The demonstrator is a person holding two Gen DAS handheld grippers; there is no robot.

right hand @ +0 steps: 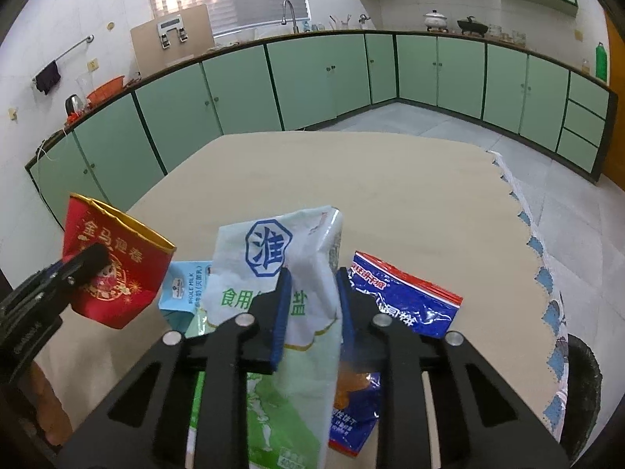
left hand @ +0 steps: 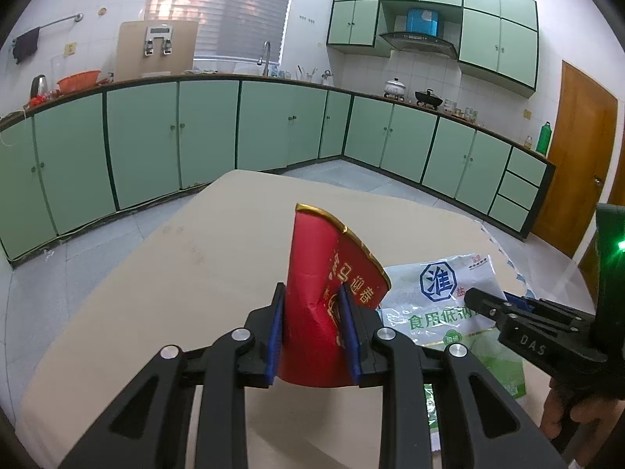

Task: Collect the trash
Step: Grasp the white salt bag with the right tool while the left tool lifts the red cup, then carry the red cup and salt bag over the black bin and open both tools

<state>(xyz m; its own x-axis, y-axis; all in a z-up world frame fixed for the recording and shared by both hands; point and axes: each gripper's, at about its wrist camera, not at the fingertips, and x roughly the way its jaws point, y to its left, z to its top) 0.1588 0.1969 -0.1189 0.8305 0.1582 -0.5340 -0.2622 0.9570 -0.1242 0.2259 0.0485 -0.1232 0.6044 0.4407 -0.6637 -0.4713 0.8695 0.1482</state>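
My left gripper is shut on a crushed red paper cup with a gold rim, held above the beige table. The cup also shows at the left of the right wrist view, with the left gripper clamped on it. My right gripper is shut on a white and green salt bag and lifts it; the bag also shows in the left wrist view, with the right gripper on it. A blue and red snack wrapper and a light blue milk carton lie beneath.
A dark round bin stands at the table's right edge, beside a scalloped white and blue cloth edge. Green kitchen cabinets run along the far walls. A wooden door is at the right.
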